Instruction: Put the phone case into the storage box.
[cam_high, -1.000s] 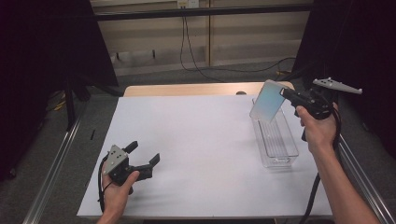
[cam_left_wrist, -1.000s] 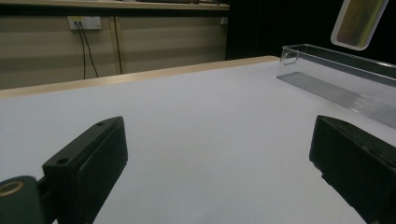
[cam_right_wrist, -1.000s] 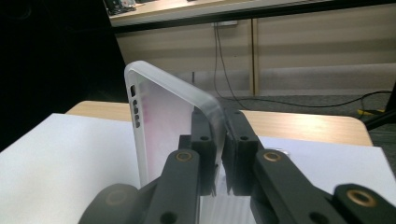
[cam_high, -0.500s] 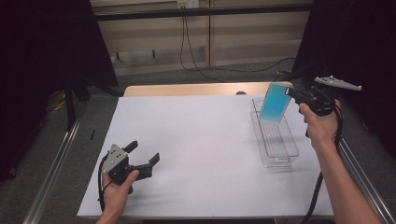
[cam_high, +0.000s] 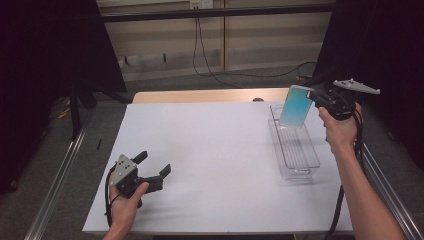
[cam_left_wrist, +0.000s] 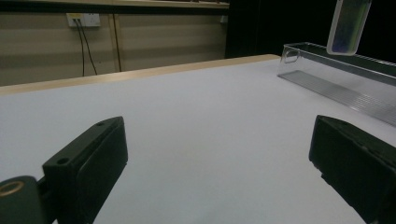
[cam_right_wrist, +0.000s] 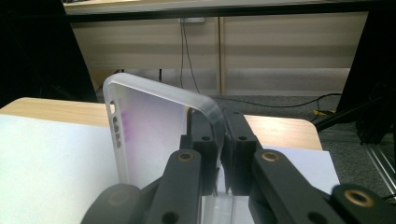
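Jaws of my right gripper (cam_right_wrist: 223, 140) pinched the phone case (cam_high: 296, 106) upright above the clear tray (cam_high: 299, 159); my left gripper (cam_high: 152, 169) gaped wide over the white table (cam_high: 210, 150).

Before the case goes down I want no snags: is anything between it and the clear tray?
Nothing visible. The right gripper holds the phone case above the far end of the tray, whose floor looks bare. The left gripper sits open, far across the table.
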